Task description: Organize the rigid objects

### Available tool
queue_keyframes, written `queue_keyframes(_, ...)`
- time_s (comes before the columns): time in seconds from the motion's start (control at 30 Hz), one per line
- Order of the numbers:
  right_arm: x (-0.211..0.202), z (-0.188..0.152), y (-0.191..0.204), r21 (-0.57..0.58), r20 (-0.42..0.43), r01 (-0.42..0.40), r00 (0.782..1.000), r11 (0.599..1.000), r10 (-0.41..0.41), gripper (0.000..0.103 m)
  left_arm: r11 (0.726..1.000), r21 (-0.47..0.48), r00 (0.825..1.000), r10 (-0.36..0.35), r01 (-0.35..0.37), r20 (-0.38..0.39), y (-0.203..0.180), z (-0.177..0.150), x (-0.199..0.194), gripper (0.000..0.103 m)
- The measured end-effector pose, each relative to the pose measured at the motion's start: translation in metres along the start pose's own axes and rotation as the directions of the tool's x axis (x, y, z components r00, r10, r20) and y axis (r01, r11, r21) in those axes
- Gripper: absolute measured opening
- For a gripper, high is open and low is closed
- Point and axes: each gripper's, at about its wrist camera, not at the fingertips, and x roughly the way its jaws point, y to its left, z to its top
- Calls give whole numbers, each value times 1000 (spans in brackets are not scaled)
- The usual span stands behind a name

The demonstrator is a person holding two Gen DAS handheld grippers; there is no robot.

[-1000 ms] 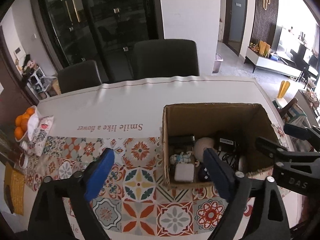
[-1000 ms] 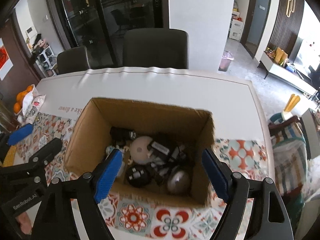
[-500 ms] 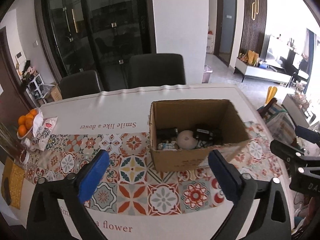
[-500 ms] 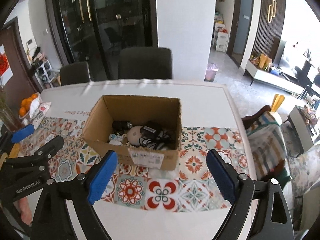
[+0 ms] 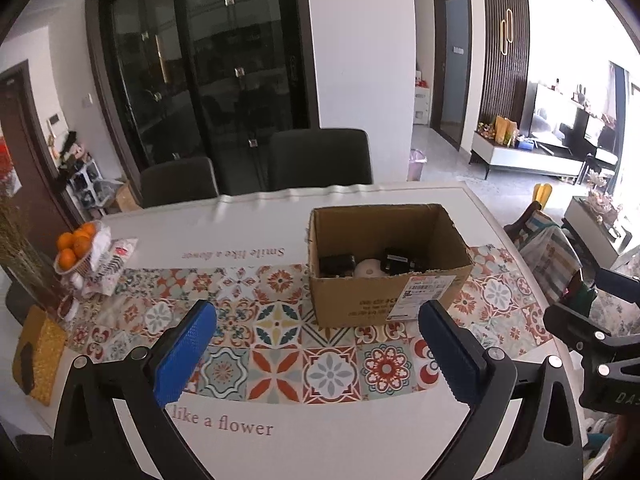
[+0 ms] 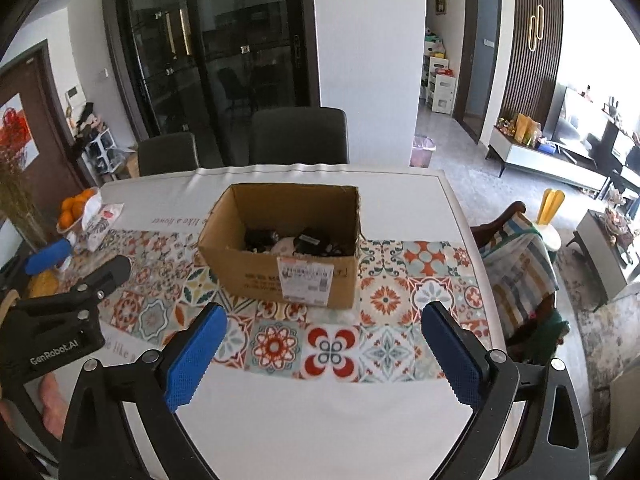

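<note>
While both claws gape empty, box (image 6: 280, 256) holds dark gadgets (perhaps chargers).

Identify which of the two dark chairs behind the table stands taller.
The right-hand chair, behind the cardboard box; its back rises above the left chair.

Left tongs (image 5: 316, 356) gape empty; right tongs (image 6: 324, 358) are opening, empty.

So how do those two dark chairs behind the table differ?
The left chair has a lower, narrower back, while the right chair stands taller and wider. The left chair sits toward the table's corner; the right chair sits behind the cardboard box. Both are dark, padded and pushed in.
</note>
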Motion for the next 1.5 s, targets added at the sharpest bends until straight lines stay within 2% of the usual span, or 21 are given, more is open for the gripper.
queue_keyframes(0.17,-20,-6,-1,3,51,13,999,1000,-13,98,999,0,998,35,-35,45,2,-5,-21,103)
queue_keyframes(0.47,-50,-8,-1,3,164,16,986,1000,-16,98,999,-27,994,29,-26,106,9,-9,-44,103)
queue_keyframes(0.73,-56,-10,1,-3,174,-5,985,1000,6,98,998,-39,990,54,-49,128,11,-9,-53,103)
queue_keyframes(1.5,-55,-14,3,-10,163,2,987,1000,0,98,998,-34,992,51,-47,120,13,-9,-55,103)
